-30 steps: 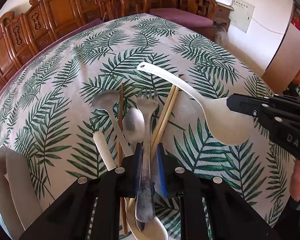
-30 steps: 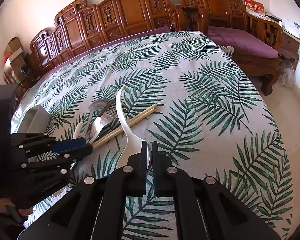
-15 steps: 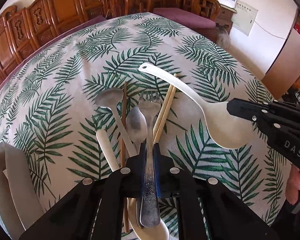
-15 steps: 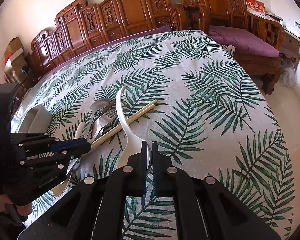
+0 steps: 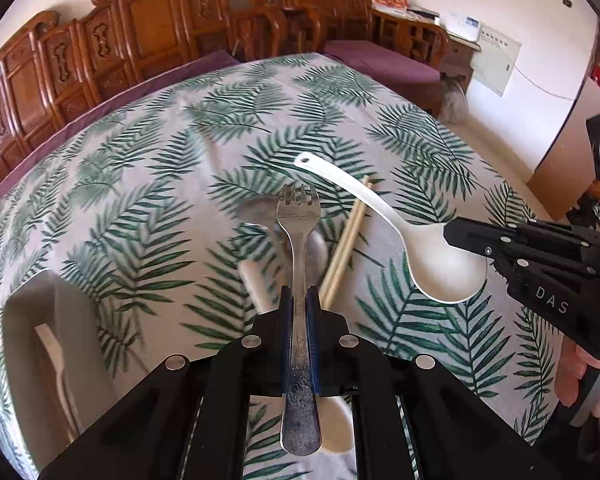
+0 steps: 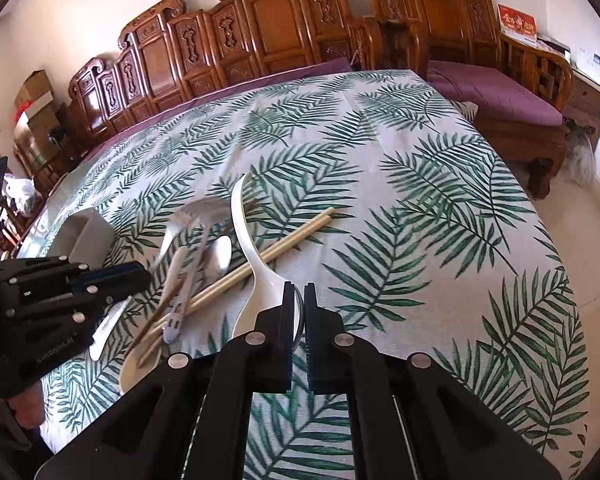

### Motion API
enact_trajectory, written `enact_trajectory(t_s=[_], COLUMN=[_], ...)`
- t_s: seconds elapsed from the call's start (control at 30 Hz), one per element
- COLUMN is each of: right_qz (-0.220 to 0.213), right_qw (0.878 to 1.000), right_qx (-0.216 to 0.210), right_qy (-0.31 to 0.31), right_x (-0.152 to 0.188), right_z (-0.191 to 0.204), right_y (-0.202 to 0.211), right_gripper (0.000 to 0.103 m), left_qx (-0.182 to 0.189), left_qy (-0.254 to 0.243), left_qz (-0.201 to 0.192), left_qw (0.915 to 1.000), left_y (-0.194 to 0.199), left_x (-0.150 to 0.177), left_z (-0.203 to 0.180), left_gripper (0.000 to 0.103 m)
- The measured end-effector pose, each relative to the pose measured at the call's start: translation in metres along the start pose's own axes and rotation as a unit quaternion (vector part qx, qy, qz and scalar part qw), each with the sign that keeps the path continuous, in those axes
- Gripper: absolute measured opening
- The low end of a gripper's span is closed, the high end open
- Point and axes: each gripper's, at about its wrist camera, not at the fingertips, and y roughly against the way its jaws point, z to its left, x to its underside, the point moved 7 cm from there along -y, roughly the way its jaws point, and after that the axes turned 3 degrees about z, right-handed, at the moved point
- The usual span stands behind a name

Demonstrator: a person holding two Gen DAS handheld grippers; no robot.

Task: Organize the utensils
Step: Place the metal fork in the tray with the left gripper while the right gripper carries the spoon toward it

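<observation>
Above the leaf-print tablecloth (image 5: 148,184), the left gripper (image 5: 300,300) is clamped tight on a metal fork (image 5: 299,240), tines pointing away. The right gripper (image 6: 299,300) pinches a white spoon (image 6: 252,256) by its bowl, above the chopsticks (image 6: 276,252).

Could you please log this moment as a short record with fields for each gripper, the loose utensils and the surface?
left gripper: shut on metal fork, tines pointing away
right gripper: shut on white ladle at its bowl rim
still on table: pale chopsticks, metal spoon, other utensils in the blurred pile
surface: palm-leaf tablecloth
left edge: white container
</observation>
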Motion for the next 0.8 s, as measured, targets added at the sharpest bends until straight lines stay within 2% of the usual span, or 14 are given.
enact_trajectory(t_s=[0.8], right_qz=[-0.002], right_qw=[0.997], right_qx=[-0.041], right_qy=[0.06], right_x=[0.012], right_z=[0.086], right_y=[0.013], right_gripper=[0.006], left_qx=[-0.044], left_qy=[0.054], left_qz=[-0.043], left_qw=[0.9966], left_y=[0.081], left_x=[0.037], left_z=[0.114], left_gripper=[0.007])
